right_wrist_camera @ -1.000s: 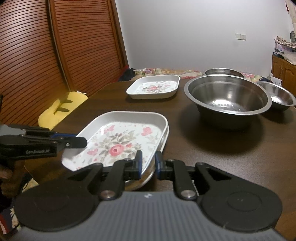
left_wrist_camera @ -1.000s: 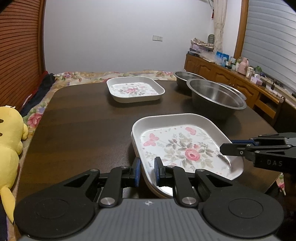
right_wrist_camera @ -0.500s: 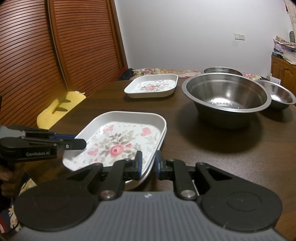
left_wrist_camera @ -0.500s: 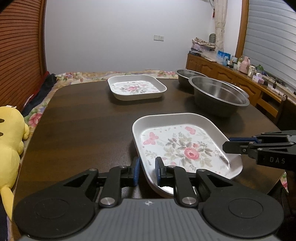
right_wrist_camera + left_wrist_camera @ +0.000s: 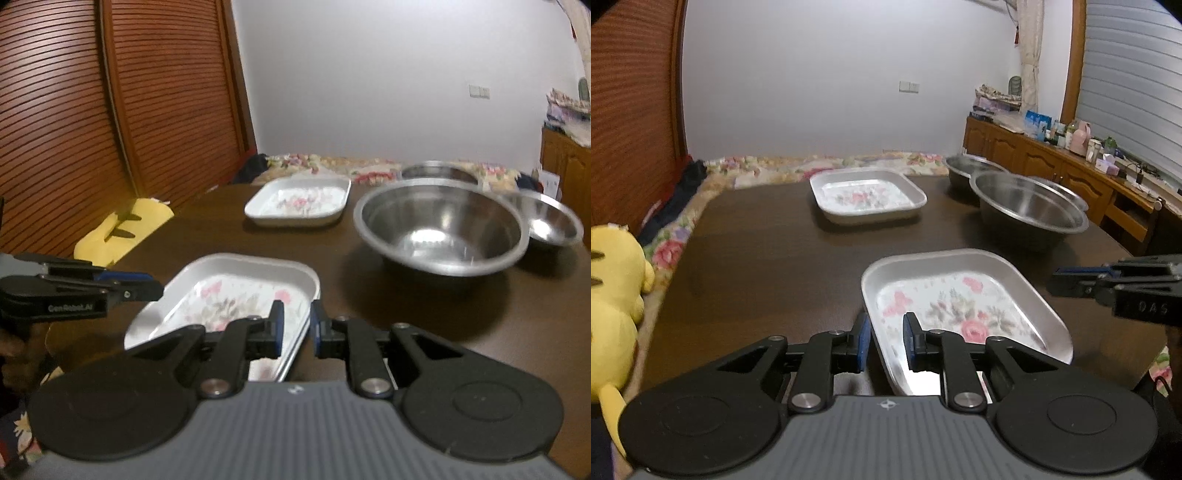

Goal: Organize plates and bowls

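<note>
Plate [image 5: 964, 306] with the rose print sits between your two grippers, off the near part of the surface [image 5: 768, 254] and tilted, its left near rim caught by your left gripper [image 5: 885, 341] and its right near rim by your right gripper [image 5: 294, 332]; both sets of fingers straddle a rim, one pad inside and one outside, clenched on it as far as the blur allows; a second rim seems to show beneath it in the right view, so you may be carrying two, though I cannot tell for sure; its long axis runs away from you toward the far plate [image 5: 866, 195], which lies straight ahead and slightly left, well apart; the big bowl [image 5: 439, 225] stands to the right of that line, with two smaller bowls [image 5: 546, 221] behind and beside it; judging by the task, you are carrying this plate to stack on the far one, so keep it level and clear of the bowl; neither hand is nearer; the surface is dark wood; slatted doors stand at left, a sideboard [image 5: 1052, 166] at right.
</note>
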A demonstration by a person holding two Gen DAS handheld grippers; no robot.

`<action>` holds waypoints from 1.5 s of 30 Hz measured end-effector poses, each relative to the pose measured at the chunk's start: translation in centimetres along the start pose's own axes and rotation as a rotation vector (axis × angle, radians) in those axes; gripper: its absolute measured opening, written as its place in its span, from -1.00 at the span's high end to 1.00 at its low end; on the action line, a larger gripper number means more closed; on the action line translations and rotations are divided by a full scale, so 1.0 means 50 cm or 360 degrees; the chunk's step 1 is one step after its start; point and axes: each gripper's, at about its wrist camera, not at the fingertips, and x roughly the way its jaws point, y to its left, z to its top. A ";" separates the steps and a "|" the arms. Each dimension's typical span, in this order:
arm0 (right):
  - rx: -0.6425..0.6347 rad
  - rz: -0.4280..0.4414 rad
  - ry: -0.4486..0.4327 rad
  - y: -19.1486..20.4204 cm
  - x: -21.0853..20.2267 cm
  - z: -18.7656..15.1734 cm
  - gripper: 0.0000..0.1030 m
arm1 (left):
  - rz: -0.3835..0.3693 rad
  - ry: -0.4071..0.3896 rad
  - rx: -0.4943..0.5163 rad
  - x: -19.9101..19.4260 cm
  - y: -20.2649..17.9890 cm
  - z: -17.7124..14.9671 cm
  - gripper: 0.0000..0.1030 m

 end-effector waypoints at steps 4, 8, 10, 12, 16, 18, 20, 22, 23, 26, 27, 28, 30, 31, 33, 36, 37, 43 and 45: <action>-0.0044 0.0009 -0.0032 -0.016 0.001 0.046 0.66 | 0.0025 -0.0049 0.0029 -0.003 0.011 0.040 0.59; -0.0077 0.0021 -0.0044 -0.035 0.011 0.092 0.66 | 0.0035 -0.0083 0.0049 0.004 0.026 0.080 0.59; -0.0082 0.0029 -0.0037 -0.045 0.022 0.114 0.66 | 0.0043 -0.0088 0.0057 0.014 0.032 0.100 0.59; -0.0089 0.0041 -0.0027 -0.052 0.034 0.131 0.66 | 0.0045 -0.0090 0.0059 0.025 0.039 0.116 0.59; -0.0087 0.0075 -0.0001 -0.064 0.059 0.160 0.66 | 0.0054 -0.0078 0.0033 0.055 0.052 0.152 0.59; -0.0078 0.0110 0.0020 -0.068 0.076 0.174 0.66 | 0.0063 -0.0075 0.0019 0.067 0.054 0.168 0.59; -0.0082 0.0140 0.0038 -0.070 0.090 0.186 0.66 | 0.0079 -0.0071 0.0018 0.079 0.057 0.185 0.59; -0.0099 0.0162 0.0048 -0.069 0.107 0.198 0.66 | 0.0097 -0.0067 0.0020 0.090 0.059 0.198 0.59; -0.0103 0.0173 0.0054 -0.069 0.114 0.204 0.66 | 0.0106 -0.0063 0.0016 0.097 0.060 0.205 0.59; -0.0101 0.0218 0.0075 -0.070 0.135 0.219 0.66 | 0.0119 -0.0051 0.0000 0.114 0.065 0.221 0.59; -0.0098 0.0227 0.0084 -0.070 0.142 0.223 0.66 | 0.0124 -0.0046 -0.0003 0.121 0.066 0.225 0.58; -0.0095 0.0234 0.0094 -0.074 0.150 0.227 0.66 | 0.0129 -0.0042 -0.0003 0.128 0.068 0.229 0.57; -0.0085 0.0244 0.0121 -0.079 0.170 0.234 0.55 | 0.0131 -0.0031 -0.0009 0.140 0.068 0.236 0.56; -0.0080 0.0244 0.0131 -0.081 0.177 0.236 0.52 | 0.0126 -0.0021 -0.0016 0.150 0.070 0.239 0.54; -0.0080 0.0237 0.0148 -0.085 0.194 0.241 0.51 | 0.0120 -0.0002 -0.0028 0.169 0.074 0.243 0.50; -0.0079 0.0215 0.0185 -0.093 0.225 0.248 0.47 | 0.0122 0.0030 -0.0036 0.200 0.080 0.247 0.46; -0.0072 0.0215 0.0207 -0.097 0.236 0.253 0.46 | 0.0121 0.0039 -0.0041 0.210 0.084 0.249 0.46; -0.0091 0.0178 0.0312 -0.111 0.292 0.263 0.45 | 0.0118 0.0091 -0.0060 0.266 0.104 0.256 0.46; -0.0083 0.0181 0.0338 -0.118 0.307 0.263 0.45 | 0.0118 0.0105 -0.0063 0.278 0.109 0.255 0.46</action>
